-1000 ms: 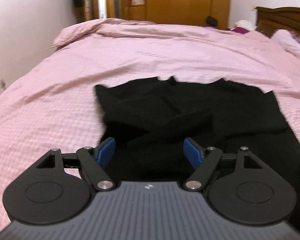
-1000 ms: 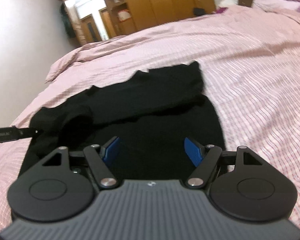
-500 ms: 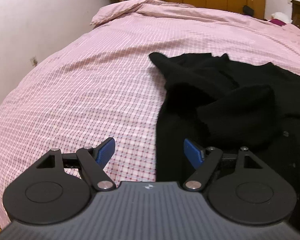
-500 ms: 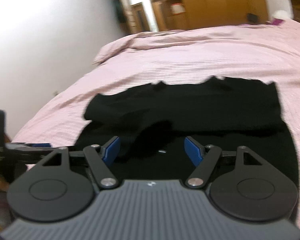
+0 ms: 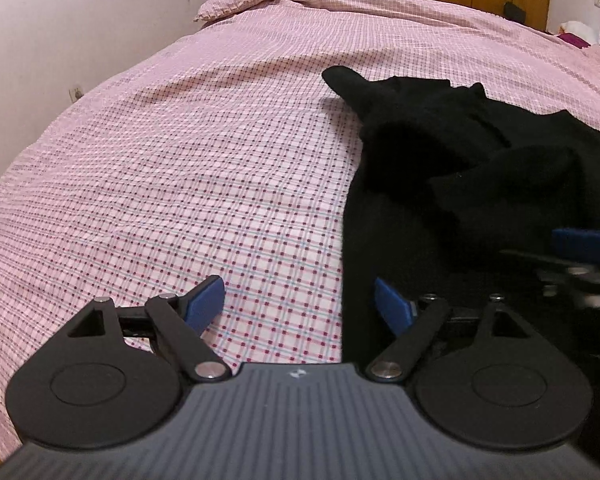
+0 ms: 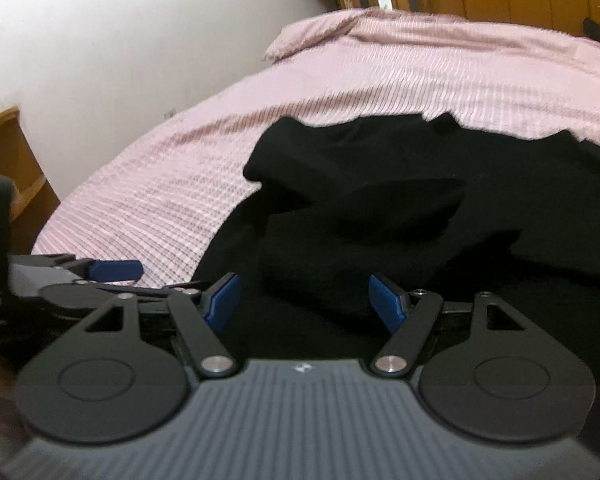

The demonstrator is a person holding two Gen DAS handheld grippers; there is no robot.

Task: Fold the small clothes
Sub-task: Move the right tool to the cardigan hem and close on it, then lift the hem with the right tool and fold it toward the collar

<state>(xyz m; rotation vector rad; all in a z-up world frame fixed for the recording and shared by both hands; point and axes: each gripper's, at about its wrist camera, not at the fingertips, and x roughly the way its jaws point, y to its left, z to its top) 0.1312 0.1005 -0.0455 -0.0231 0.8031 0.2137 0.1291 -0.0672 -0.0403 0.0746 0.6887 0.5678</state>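
The black knit garment (image 5: 480, 168) lay spread on the pink checked bedspread (image 5: 220, 168), rumpled, one sleeve folded across its body, the cuff end thick and rolled; its near hem was hidden.

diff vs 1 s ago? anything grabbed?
Left gripper swung from over the black garment to its left edge, now over the checked bedspread, jaws opening, nothing between them. Right gripper swept left across the garment, open. Nothing grabbed; garment unmoved.
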